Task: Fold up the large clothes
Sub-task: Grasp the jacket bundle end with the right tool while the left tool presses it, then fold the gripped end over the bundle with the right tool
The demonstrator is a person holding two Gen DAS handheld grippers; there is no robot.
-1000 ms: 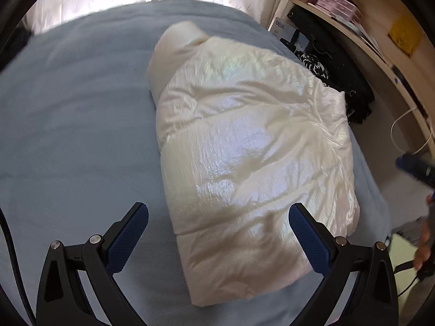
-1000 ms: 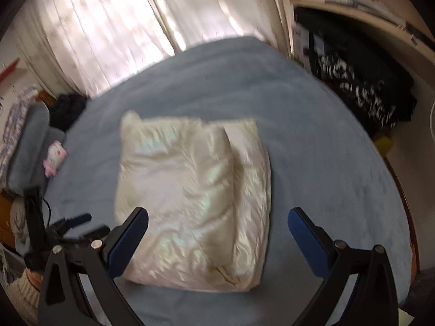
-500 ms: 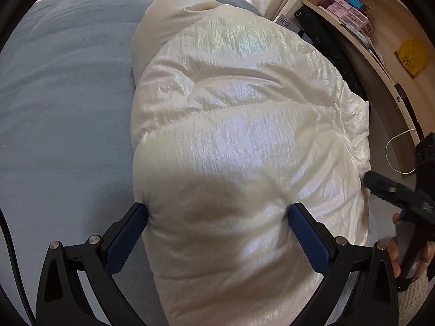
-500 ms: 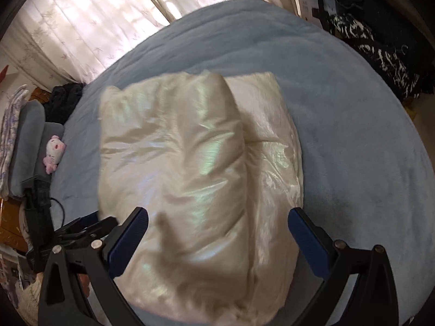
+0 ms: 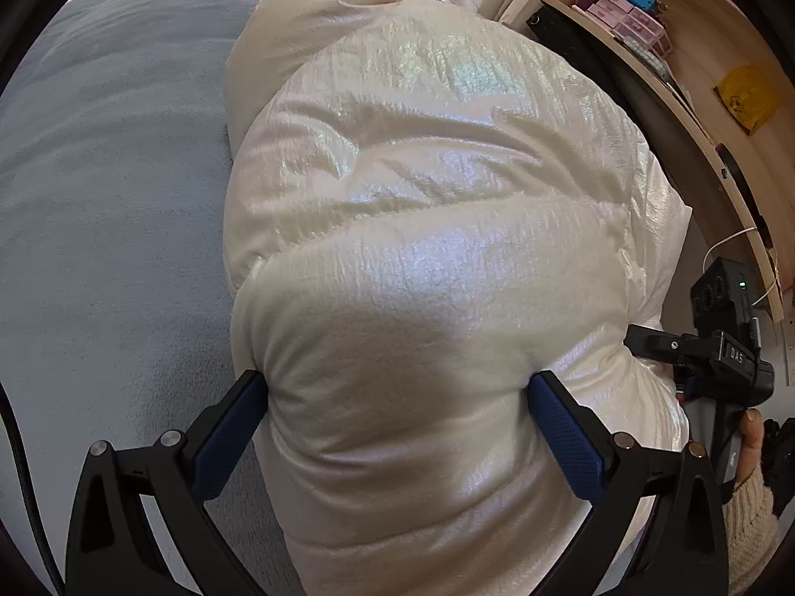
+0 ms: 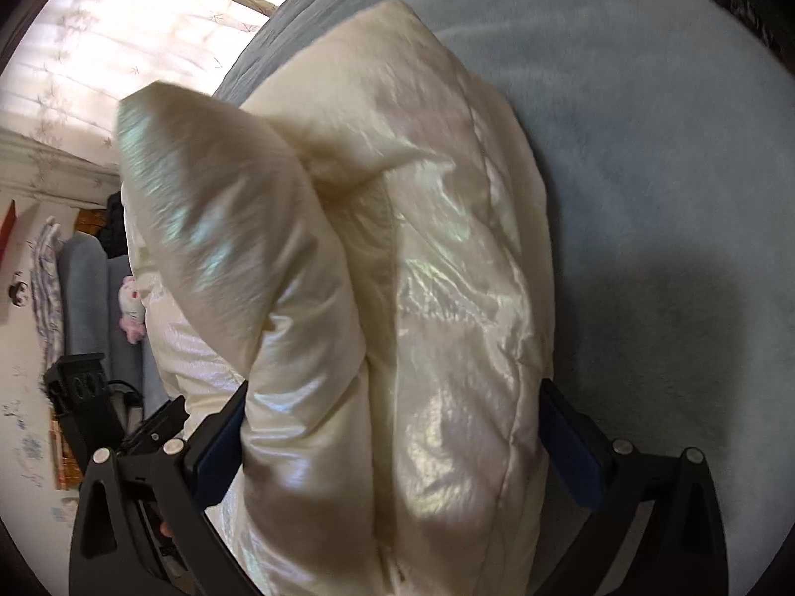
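Only legible text: "DAS" in white on the black handheld right gripper [image 5: 735,362]. Shelf box labels too small to read.

Both hand-held grippers [image 5: 397,397] [image 6: 392,417] wide apart.

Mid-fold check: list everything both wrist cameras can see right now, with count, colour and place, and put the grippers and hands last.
Puffy shiny cream jacket: one, pearly cream, folded on the bed, bulging between the fingers of both grippers.
Grey-blue bed cover: one, grey-blue, under the jacket.
Sheer patterned curtain: white, behind the bed.
Curved wooden shelf: one, light wood, right of the bed, holding small pink boxes.
Pink and white plush toy: one, on a grey cushion left of the bed.
Left gripper: black with blue pads, open around the jacket's near end.
Right gripper: the same, open around the jacket.
Hand: one, holding the right gripper's handle.
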